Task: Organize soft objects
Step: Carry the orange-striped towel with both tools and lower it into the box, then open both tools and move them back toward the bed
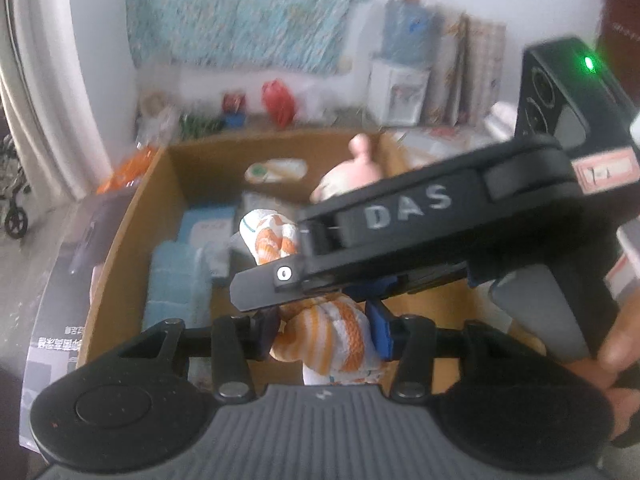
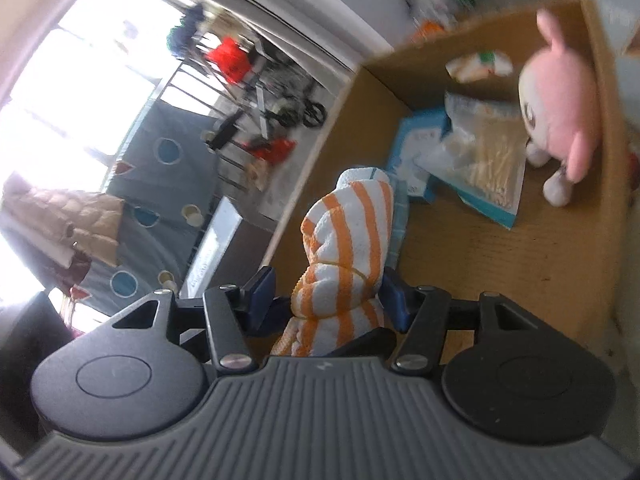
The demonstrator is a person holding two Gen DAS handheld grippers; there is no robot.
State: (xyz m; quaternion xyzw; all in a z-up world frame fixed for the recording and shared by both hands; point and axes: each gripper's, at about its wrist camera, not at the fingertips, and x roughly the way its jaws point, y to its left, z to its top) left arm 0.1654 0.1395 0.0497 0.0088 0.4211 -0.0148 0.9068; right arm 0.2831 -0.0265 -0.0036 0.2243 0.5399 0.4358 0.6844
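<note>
Left tongs [image 1: 322, 336]: blue pads partly closed, clamped on the lower end of the orange-and-white striped rolled towel [image 1: 332, 340].
Right tongs [image 2: 328, 304]: about half open, blue pads pressed on either side of the same towel [image 2: 348, 248]; in the left wrist view their black body crosses just ahead of the left tongs.
Towel: a soft bundle held by both tongs at once, hanging over the open brown cardboard box [image 1: 132, 216].
Box contents ahead of the left tongs: light blue folded cloth [image 1: 176, 280] to the left, flat blue-and-white packets [image 1: 208, 228] beyond it, a white oval item [image 1: 276, 170] at the far wall.
Plush: pink-and-white stuffed toy [image 2: 560, 108] stands far right of the right tongs, against the box wall.
Clear bag: pale sticks in a plastic pouch [image 2: 488, 160] lies between towel and plush.
Hand [image 1: 616, 364]: grips the right tongs' handle, to the right of the left tongs.
Picture quality: blurred throughout.
</note>
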